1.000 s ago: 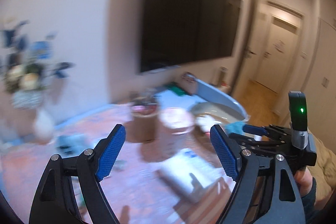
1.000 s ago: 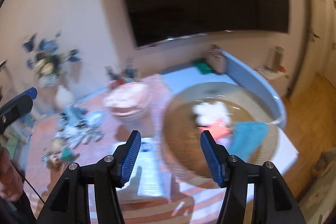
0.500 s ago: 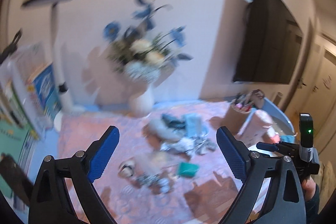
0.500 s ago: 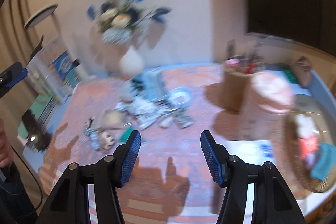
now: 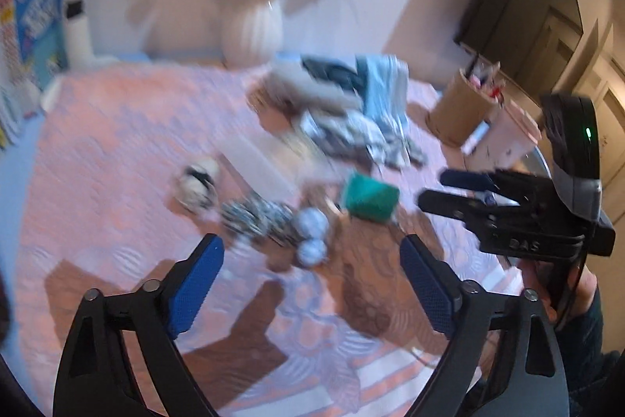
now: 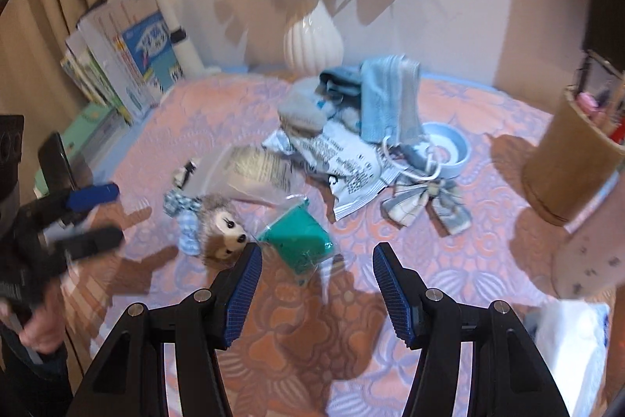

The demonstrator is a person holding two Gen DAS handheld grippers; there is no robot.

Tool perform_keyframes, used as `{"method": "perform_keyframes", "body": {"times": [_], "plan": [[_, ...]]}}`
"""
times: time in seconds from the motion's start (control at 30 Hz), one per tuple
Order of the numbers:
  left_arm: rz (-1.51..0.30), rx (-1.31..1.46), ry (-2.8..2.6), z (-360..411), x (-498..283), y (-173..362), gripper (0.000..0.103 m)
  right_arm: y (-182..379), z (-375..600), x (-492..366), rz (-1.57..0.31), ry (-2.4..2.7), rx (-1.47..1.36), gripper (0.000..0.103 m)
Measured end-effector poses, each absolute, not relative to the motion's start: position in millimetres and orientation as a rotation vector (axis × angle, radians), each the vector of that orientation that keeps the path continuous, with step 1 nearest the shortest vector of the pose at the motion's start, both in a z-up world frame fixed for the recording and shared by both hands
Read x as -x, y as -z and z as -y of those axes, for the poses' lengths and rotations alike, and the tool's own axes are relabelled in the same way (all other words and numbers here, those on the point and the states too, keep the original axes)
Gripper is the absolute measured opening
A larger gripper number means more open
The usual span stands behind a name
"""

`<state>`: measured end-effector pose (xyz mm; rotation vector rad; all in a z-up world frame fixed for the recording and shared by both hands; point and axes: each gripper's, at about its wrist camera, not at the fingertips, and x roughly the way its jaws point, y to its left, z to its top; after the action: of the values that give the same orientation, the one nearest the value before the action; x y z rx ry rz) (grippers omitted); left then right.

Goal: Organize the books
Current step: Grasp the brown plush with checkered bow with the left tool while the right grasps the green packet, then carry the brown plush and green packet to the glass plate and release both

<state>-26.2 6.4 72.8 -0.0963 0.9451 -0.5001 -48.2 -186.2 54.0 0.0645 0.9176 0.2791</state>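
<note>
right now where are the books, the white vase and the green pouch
books [image 6: 133,65]: right wrist view, on the blue and white front cover.
white vase [image 6: 313,40]: right wrist view, on its ribbed belly.
green pouch [image 6: 300,236]: right wrist view, middle of its top face.

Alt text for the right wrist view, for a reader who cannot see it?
The open, empty right gripper hovers over a pink patterned tablecloth near a teal pouch and a plush toy. Books lean at the far left beside a white vase of flowers.
</note>
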Motion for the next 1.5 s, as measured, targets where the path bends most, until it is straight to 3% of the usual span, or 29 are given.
{"method": "perform_keyframes", "body": {"times": [0.2, 0.27, 0.6, 0.63, 0.67, 0.77, 0.8, 1.13, 1.2, 1.33, 1.37, 1.4, 1.5], "plan": [[-1.009, 0.175, 0.494, 8, 12, -43, 0.078, -31, 179, 28, -0.959, -0.317, -0.016, 0.058], [-1.02, 0.193, 0.495, 14, 8, -37, 0.068, -27, 176, 24, -0.957, -0.339, 0.005, 0.058], [-1.04, 0.234, 0.454, 14, -8, -24, 0.065, -9, 172, 6, -0.966, -0.426, 0.031, 0.058], [-1.037, 0.234, 0.449, 13, -8, -24, 0.063, -7, 171, 4, -0.966, -0.431, 0.029, 0.058], [-1.032, 0.225, 0.444, 14, -8, -24, 0.052, -6, 168, 2, -0.969, -0.438, 0.031, 0.058], [-1.03, 0.22, 0.462, 12, -8, -25, 0.035, -2, 156, 3, -0.969, -0.429, 0.065, 0.041], [-1.026, 0.207, 0.469, 13, -6, -26, 0.032, -1, 154, 4, -0.971, -0.435, 0.072, 0.04], [-0.955, 0.013, 0.746, 21, 61, -49, 0.034, -24, 192, 58, -0.941, -0.304, 0.028, 0.039], [-0.997, -0.009, 0.745, 22, 64, -41, 0.042, -22, 200, 67, -0.947, -0.266, 0.024, 0.039], [-1.065, 0.101, 0.667, 2, 58, -27, 0.047, -10, 203, 71, -0.983, -0.242, -0.002, 0.039], [-1.068, 0.144, 0.648, -5, 57, -27, 0.052, -7, 202, 72, -0.988, -0.24, -0.004, 0.039], [-1.065, 0.167, 0.613, -12, 57, -28, 0.065, -4, 201, 73, -0.99, -0.244, -0.007, 0.039], [-1.032, 0.18, 0.554, -24, 59, -31, 0.071, 0, 197, 75, -0.986, -0.248, -0.013, 0.042]]}}
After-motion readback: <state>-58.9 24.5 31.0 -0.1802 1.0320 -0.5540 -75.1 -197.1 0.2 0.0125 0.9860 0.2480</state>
